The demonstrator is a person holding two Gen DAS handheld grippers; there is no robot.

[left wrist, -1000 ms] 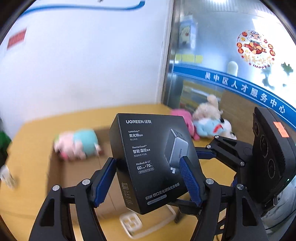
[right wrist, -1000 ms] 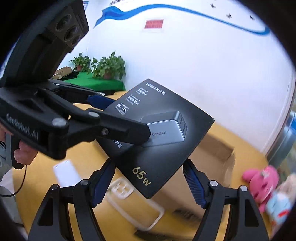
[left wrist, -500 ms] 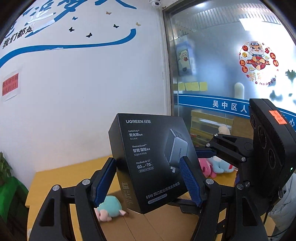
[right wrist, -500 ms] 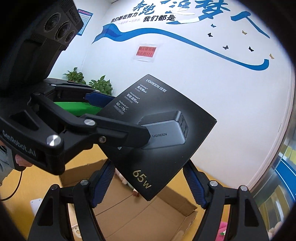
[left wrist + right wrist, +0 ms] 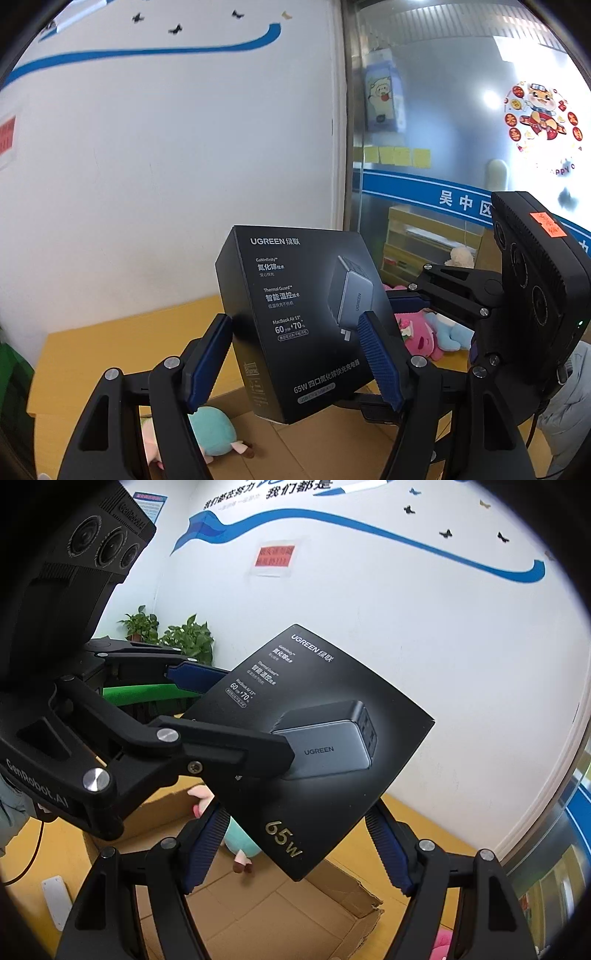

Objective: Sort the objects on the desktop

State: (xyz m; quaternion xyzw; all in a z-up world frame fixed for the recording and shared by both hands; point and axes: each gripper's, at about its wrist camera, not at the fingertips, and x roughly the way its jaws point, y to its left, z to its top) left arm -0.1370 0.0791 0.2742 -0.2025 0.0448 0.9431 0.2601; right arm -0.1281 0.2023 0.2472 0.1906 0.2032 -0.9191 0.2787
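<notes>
While the left wrist camera looks out over the desk, one black charger box point(image 5: 295, 325) stands upright between the left gripper point(image 5: 295, 354) pads, which press its two side faces: the tongs are closed on the box. Lifted clear above the yellow table point(image 5: 122, 339), the box hangs over one open cardboard carton point(image 5: 332, 443). One teal and pink plush toy point(image 5: 210, 432) lies inside that carton at lower left. Farther back on the table lie one pink plush point(image 5: 417, 336) and one pale blue plush point(image 5: 447, 328) side by side. The right gripper's body reaches in from the right behind the box, with one of its blue pads point(image 5: 406, 303) at the box's far edge.

From the right wrist camera, the same box point(image 5: 325, 753) shows its printed front tilted on a corner, with "65W" lowest. The left gripper point(image 5: 236, 716) comes in from the left, one finger lying across the front and the other behind. The right gripper point(image 5: 295, 853) has its two pads either side of the lower corner; whether they touch the box is probably hidden by its own edges, so I cannot tell if these tongs grip or merely flank it. Below sit the carton point(image 5: 295, 915) and the teal plush point(image 5: 240, 843). One white remote point(image 5: 55, 901) lies on the table at lower left, and two potted plants point(image 5: 166, 635) stand by the wall.
</notes>
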